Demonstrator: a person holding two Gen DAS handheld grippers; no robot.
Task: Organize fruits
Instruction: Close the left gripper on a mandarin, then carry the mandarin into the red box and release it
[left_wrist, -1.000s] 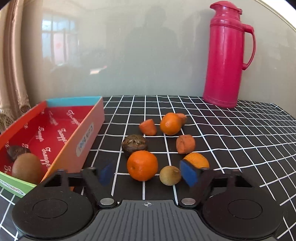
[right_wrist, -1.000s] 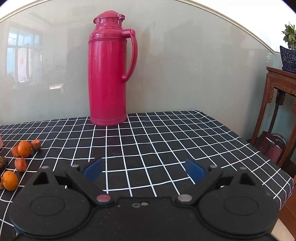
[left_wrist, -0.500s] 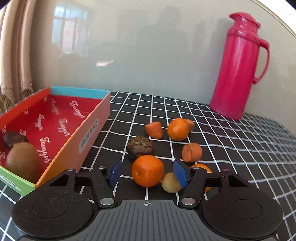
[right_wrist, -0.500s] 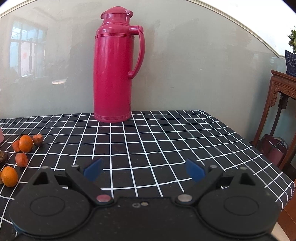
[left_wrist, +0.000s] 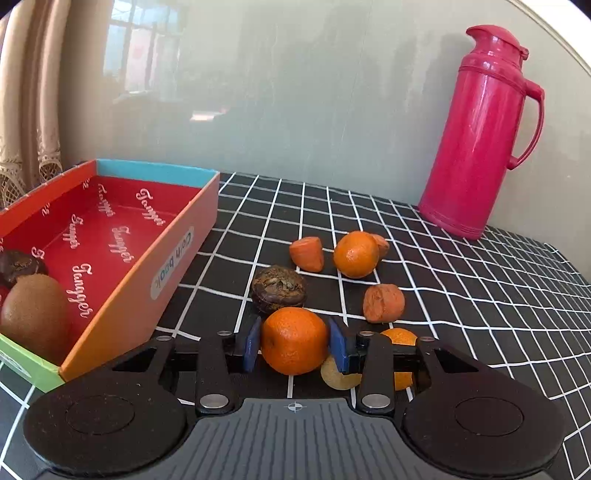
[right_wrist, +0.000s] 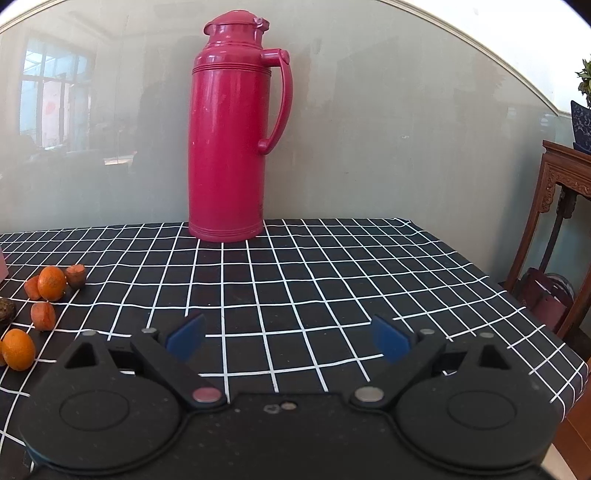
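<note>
Round orange tangerine (left_wrist: 294, 340), just right of the red cardboard box (left_wrist: 136, 291), sits pinched by the just-closing left gripper (left_wrist: 295, 345); right gripper (right_wrist: 288, 338) gapes empty.

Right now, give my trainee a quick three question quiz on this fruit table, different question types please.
1. True or false: the left gripper has its pads against an orange.
2. What already lies in the red box? A: a kiwi. B: a banana.
3. Fill in: the right gripper is ___.

Key: 1 true; 2 A; 3 open, nothing between its fingers.
</note>
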